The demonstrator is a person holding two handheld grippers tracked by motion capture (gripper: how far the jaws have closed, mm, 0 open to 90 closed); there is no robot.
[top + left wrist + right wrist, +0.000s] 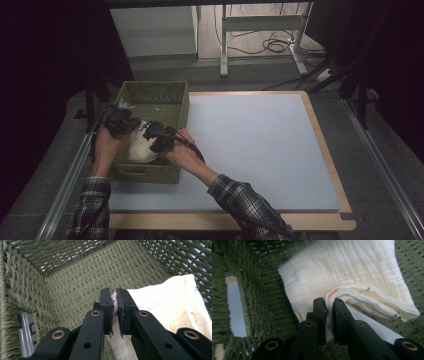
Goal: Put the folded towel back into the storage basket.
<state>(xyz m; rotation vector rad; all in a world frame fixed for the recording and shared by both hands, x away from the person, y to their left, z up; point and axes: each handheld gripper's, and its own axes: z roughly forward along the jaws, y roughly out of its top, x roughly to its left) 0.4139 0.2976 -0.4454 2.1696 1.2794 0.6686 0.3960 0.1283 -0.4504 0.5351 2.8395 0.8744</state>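
A green woven basket sits on the left side of the table; a soft cream cloth lies inside it, at the near end; both of the person's hands reach into the basket from the near side.

The left hand-held gripper is over the left part of the basket; in the left gripper view its two black jaws are squeezed together on an edge of the cloth, with a thin bit of white cloth caught between them; the woven basket wall rises just behind.

The right hand-held gripper is just beside the left one, a little nearer and to the right; in the right gripper view its jaws pinch a folded edge of the cloth; the fold has a few layers, with small orange and blue marks on it; the rest of the cloth lies flat on the basket floor; a handle hole shows in the basket wall on the left of that view.
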